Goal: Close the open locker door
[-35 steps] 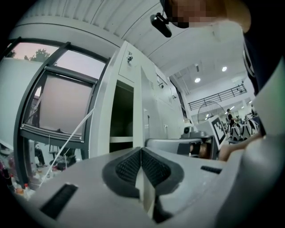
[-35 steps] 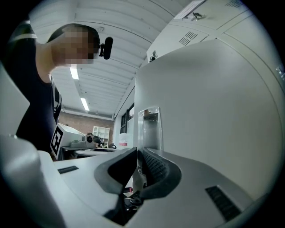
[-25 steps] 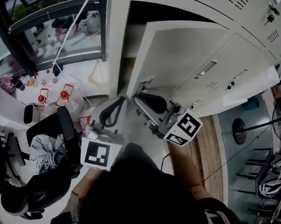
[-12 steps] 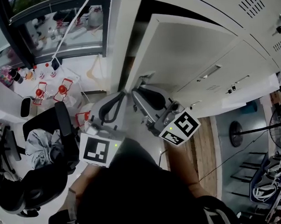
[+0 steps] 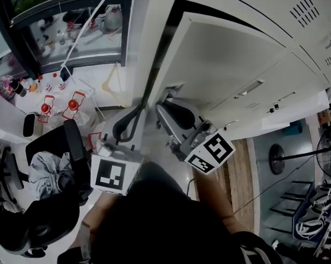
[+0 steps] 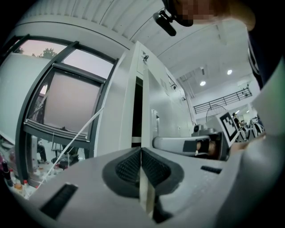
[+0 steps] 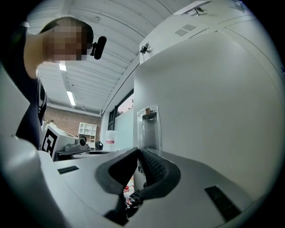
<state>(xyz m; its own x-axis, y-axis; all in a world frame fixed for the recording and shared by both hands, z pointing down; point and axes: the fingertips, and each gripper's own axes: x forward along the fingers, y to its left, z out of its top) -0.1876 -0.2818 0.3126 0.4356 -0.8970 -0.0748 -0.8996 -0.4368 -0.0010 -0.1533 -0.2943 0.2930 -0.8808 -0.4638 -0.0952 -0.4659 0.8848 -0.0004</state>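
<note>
Left gripper [image 6: 141,155] has its jaws drawn together on the free edge of the locker door [image 5: 222,60]. In the left gripper view a thin pale strip of that edge runs between the ribbed pads and rises straight on toward 12 o'clock. Right gripper [image 7: 137,155], just beside it at 3 o'clock in the head view, holds its jaws a narrow way apart with nothing pinched. Its tips are near the door's face, below a recessed pocket [image 7: 149,127] that sits at 12 o'clock in the right gripper view. The door stands ajar, angled partly out from the locker bank [image 5: 303,35], and a dark wedge of opening [image 5: 160,47] shows along its 9 o'clock side. From the two grippers the door stretches toward 1 o'clock in the head view. The left gripper's marker cube [image 5: 108,176] faces up near the person's forearm. An office chair [image 5: 58,177] stands well apart at 8 o'clock, below a window [image 5: 68,34] at 10 o'clock.
</note>
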